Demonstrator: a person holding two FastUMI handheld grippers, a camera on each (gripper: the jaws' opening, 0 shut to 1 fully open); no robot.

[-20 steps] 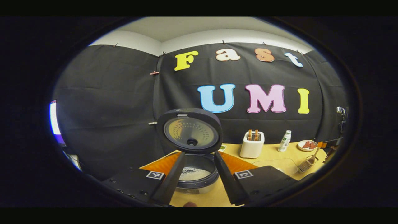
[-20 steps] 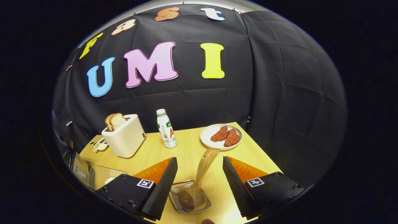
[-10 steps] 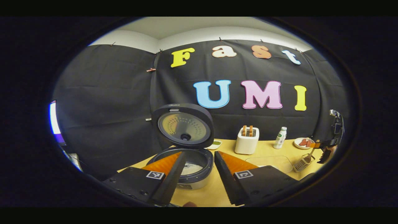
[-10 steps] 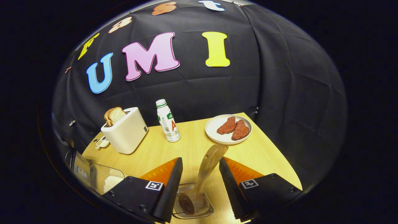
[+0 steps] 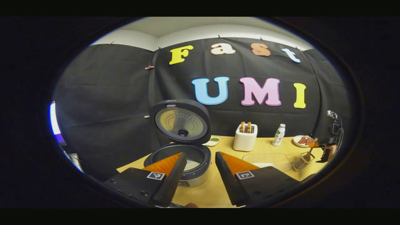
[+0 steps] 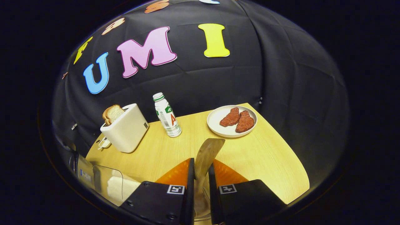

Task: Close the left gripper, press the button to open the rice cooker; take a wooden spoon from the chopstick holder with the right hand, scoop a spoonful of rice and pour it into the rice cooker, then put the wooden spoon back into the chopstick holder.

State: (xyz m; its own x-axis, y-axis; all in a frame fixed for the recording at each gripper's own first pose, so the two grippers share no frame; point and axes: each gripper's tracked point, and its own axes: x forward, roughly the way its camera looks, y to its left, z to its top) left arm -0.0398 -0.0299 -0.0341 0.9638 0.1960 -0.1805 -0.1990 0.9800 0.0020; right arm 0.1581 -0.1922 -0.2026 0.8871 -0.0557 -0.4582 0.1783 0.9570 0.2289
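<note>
The dark rice cooker [image 5: 190, 170] stands with its lid [image 5: 179, 122] raised, and white rice lies in its pot. My left gripper [image 5: 200, 156] is open just in front of the cooker, holding nothing. In the right gripper view, my right gripper [image 6: 201, 164] is shut on the handle of the wooden spoon [image 6: 208, 151], which sticks up between the fingers; the spoon's bowl is hidden below them. In the left gripper view, the wire chopstick holder [image 5: 299, 162] sits at the far right with the spoon in it and the right gripper [image 5: 323, 151] beside it.
A clear container of rice [image 6: 109, 184] [image 5: 265, 159] lies between cooker and holder. Behind stand a white toaster with bread [image 6: 125, 129], a small bottle [image 6: 165, 115] and a plate with two red meat pieces [image 6: 231, 120]. A small dish [image 5: 213, 140] sits beside the cooker.
My right gripper came down over the spoon and shut on its handle. The left gripper drew back from the cooker, still open.
</note>
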